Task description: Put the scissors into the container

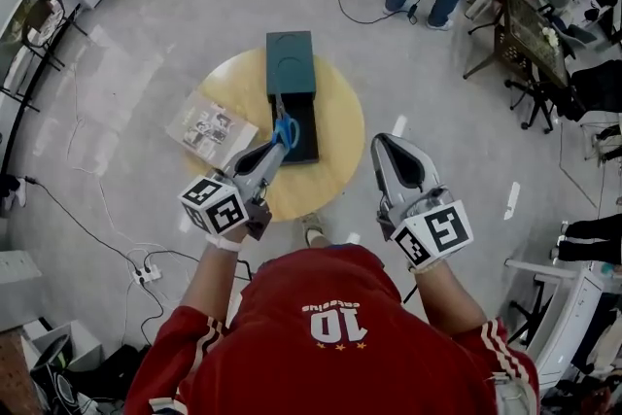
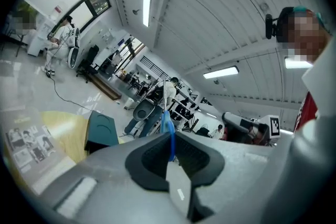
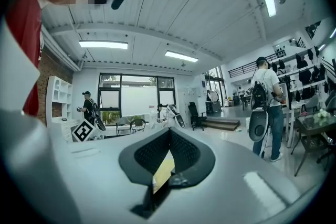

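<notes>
Starting at the left of the head view, we see a printed booklet (image 1: 211, 126) lying flat on the round wooden table (image 1: 330, 180), just beside the container. Next comes the left gripper (image 1: 275, 147), reaching forward over the table with its jaws clenched on the blue handle of the scissors (image 1: 285, 128). In the left gripper view, that handle (image 2: 168, 131) stands as a thin blue loop pinched between the dark pads of the left gripper (image 2: 171, 150), and the slim blades run on past the tips. The scissors lie in line with the jaws, blades pointing away from the person. We judge that this long axis runs nearly parallel to the long side of the dark teal container (image 1: 309, 136), a narrow box lying lengthwise away from the person. From above, the handle falls over the box's darker near half, which looks to us like the open part, though we cannot tell how high the scissors hang above it. The left hand is clearly the nearer one, and we judge that the coming move depends on lowering the scissors lengthwise into that opening. Furthest right, the right gripper (image 1: 392, 143) hangs by the table's edge, apart from the container — its own view shows the right gripper (image 3: 169, 152) with jaws pressed together on nothing.
</notes>
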